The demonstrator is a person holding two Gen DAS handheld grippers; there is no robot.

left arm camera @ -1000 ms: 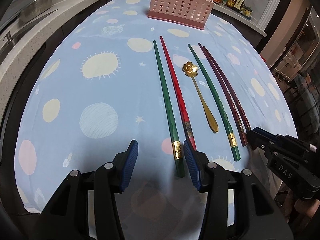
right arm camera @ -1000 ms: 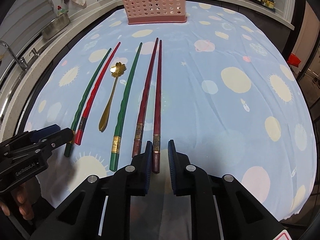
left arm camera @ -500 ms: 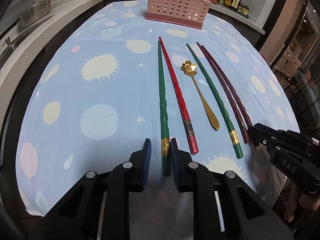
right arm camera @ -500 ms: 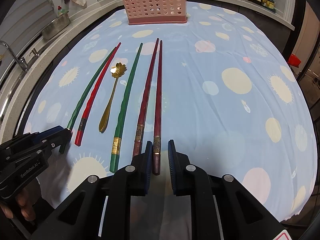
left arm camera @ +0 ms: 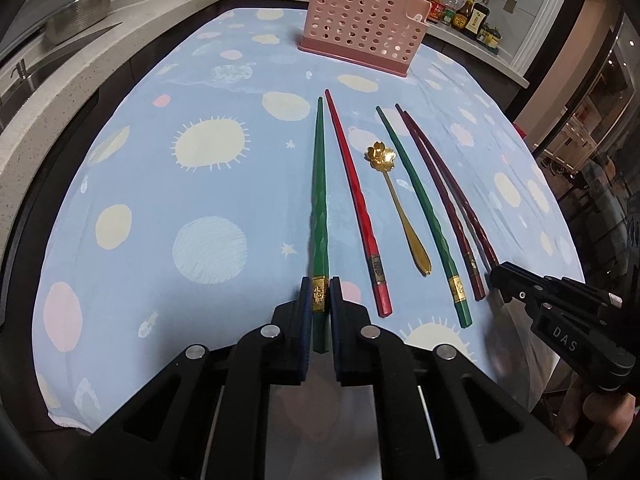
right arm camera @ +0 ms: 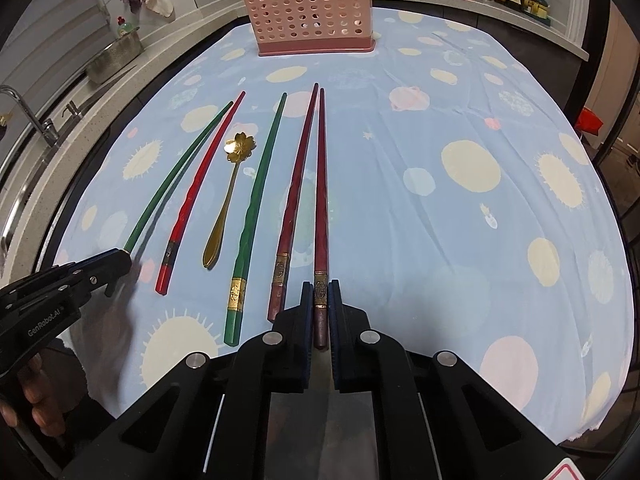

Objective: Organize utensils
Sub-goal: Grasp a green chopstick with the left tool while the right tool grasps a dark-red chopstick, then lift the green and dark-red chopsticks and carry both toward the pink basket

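1. My left gripper has just been closing and now pinches the leftmost green chopstick, apparently lifted slightly.
2. My right gripper clamps the rightmost maroon chopstick.
3. Pickup step; next, carry both to the pink holder.

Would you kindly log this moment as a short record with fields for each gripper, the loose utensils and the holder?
left gripper: shut on the outer green chopstick, jaws just closed
right gripper: shut on the outer maroon chopstick
loose on cloth: red chopstick, gold spoon, second green chopstick, second maroon chopstick
pink holder: upright at far end
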